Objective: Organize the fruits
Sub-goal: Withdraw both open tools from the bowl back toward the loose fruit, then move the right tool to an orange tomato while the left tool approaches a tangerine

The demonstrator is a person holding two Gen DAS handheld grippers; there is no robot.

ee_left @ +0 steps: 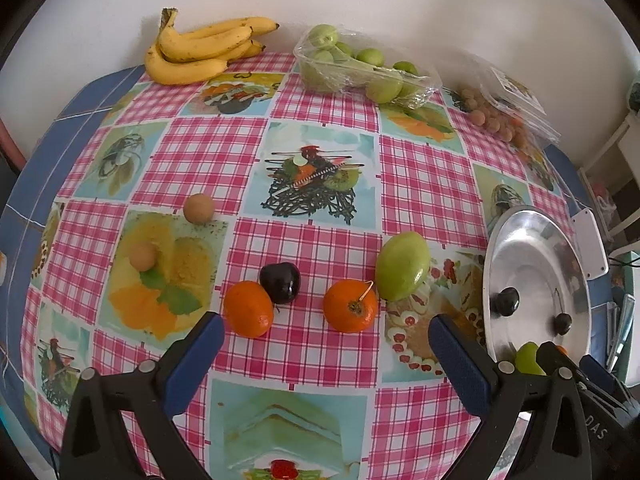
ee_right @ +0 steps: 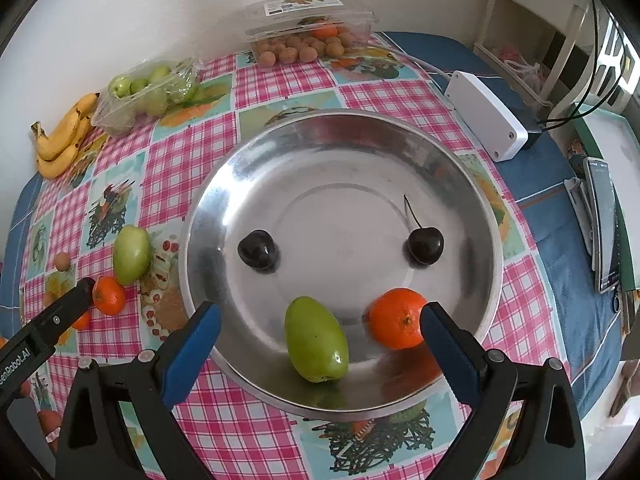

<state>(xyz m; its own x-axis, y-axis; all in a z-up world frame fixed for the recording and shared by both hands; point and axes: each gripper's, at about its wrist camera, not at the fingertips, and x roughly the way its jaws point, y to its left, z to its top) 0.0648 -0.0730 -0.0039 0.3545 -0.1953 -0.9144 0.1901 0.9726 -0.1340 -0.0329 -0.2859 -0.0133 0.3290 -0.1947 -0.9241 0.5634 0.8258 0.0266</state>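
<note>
Overhead, two claws hang above a counter [ee_left: 320, 100] covered in a pink checked cloth. The landmark is a round metal plate [ee_right: 248, 168]. On the plate lie two dark cherries [ee_right: 258, 249], a green fruit [ee_right: 316, 338] and an orange [ee_right: 396, 318]. The right claw [ee_right: 320, 320] is released, its blue pads spread wide over the plate's near edge, gripping nothing. Left of the plate sit another green fruit [ee_left: 402, 266], two oranges [ee_left: 350, 305], a cherry [ee_left: 280, 282] and two small tan fruits [ee_left: 199, 208]. The left claw [ee_left: 326, 338] is released above them, empty. Beyond the plate, by the wall, are bananas [ee_left: 192, 50] and packs of fruit [ee_left: 360, 68].
</note>
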